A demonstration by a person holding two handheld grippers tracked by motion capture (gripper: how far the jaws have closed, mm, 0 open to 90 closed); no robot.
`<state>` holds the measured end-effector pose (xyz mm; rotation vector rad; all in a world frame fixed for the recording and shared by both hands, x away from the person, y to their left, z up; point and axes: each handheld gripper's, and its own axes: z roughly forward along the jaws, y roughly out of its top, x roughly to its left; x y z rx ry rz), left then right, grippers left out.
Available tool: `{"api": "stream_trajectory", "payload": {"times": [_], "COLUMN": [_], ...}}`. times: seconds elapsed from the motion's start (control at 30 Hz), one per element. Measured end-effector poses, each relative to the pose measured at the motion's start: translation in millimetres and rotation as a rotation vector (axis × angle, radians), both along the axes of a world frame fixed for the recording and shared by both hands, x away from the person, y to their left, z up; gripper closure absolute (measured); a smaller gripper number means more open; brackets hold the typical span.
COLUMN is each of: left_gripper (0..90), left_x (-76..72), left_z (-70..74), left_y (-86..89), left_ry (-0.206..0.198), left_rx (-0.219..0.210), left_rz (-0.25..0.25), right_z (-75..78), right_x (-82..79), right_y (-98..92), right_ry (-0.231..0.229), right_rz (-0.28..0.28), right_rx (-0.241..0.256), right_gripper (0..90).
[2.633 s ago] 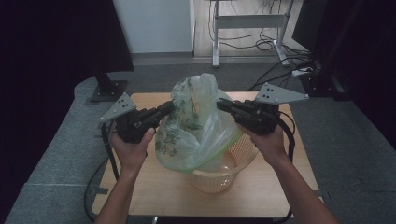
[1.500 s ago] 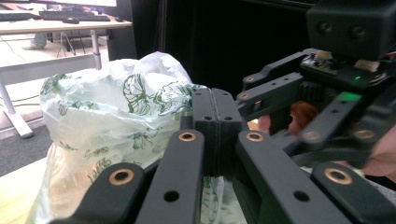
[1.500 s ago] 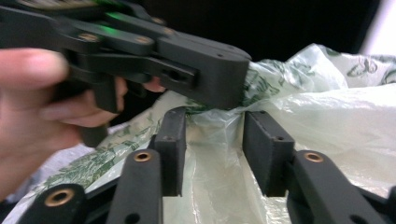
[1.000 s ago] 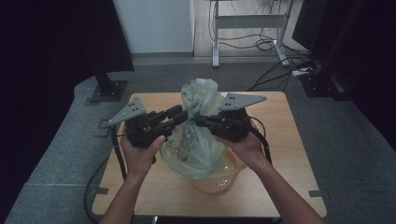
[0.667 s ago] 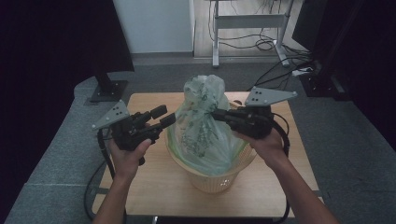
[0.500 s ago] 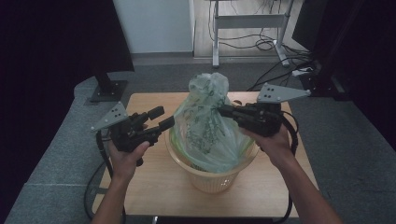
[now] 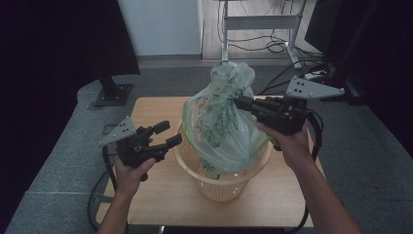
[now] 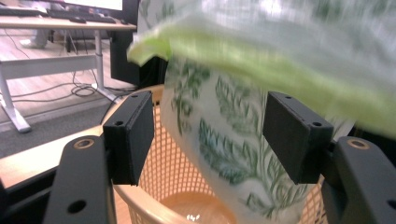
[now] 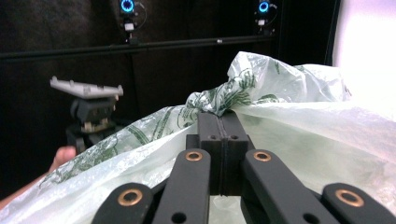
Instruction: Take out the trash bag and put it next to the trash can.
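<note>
Green fern-printed plastic bag (image 7: 221, 124) is held up with its lower part inside the orange mesh basket (image 7: 214, 183), which is placed on the wooden table (image 7: 160, 200). Bag's gathered neck is clamped by the right gripper (image 7: 241, 102), jaws closed flat on the film. Left gripper (image 7: 168, 135) is held just beside the basket rim, jaws spread wide, nothing gripped; bag is seen between them, untouched.

Your open left gripper (image 7: 168, 135) has bare table (image 7: 146, 112) to its left, but the bag (image 7: 221, 126) and basket (image 7: 219, 187) block its right.
</note>
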<state>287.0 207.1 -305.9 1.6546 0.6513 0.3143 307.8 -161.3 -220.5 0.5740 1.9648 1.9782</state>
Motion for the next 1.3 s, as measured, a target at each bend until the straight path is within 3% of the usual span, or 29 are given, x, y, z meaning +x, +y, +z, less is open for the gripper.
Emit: {"api": "stream_trajectory", "payload": {"times": [0.2, 0.57, 0.7, 0.73, 0.83, 0.93, 1.0, 1.3], "left_gripper": [32.2, 24.6, 24.2, 27.4, 51.2, 77.8, 89.7, 90.0], "left_x": [-4.0, -11.7, -12.7, -12.8, -12.2, -11.1, -10.0, -4.2], "left_z": [-9.7, -5.2, -3.7, -3.7, -3.0, -0.8, 1.2, 11.7], "left_y": [-17.3, -52.2, -64.6, -66.8, -68.1, -63.9, -59.6, -35.6], "left_ry": [0.014, 0.007, -0.028, -0.037, -0.039, -0.038, -0.025, -0.007], "left_rx": [0.032, 0.078, 0.138, 0.148, 0.140, 0.138, 0.130, 0.011], "left_rz": [-0.050, -0.122, -0.077, -0.060, -0.053, -0.077, -0.079, -0.067], "right_z": [5.5, 5.8, 5.6, 5.6, 5.7, 4.7, 2.9, -11.4], "right_x": [0.4, 0.3, -1.8, -2.5, -4.2, -5.8, -6.4, -6.5], "right_y": [1.9, 10.3, 13.1, 13.6, 14.1, 12.9, 11.4, 2.7], "right_ry": [-0.011, -0.024, -0.027, -0.028, -0.028, -0.025, -0.023, -0.007], "right_rz": [-0.011, -0.035, -0.026, -0.024, -0.014, -0.003, 0.008, 0.051], "right_rx": [0.014, 0.038, 0.046, 0.047, 0.048, 0.036, 0.024, -0.034], "right_gripper": [89.3, 89.3, 89.3, 89.3, 89.3, 89.3, 89.3, 89.3]}}
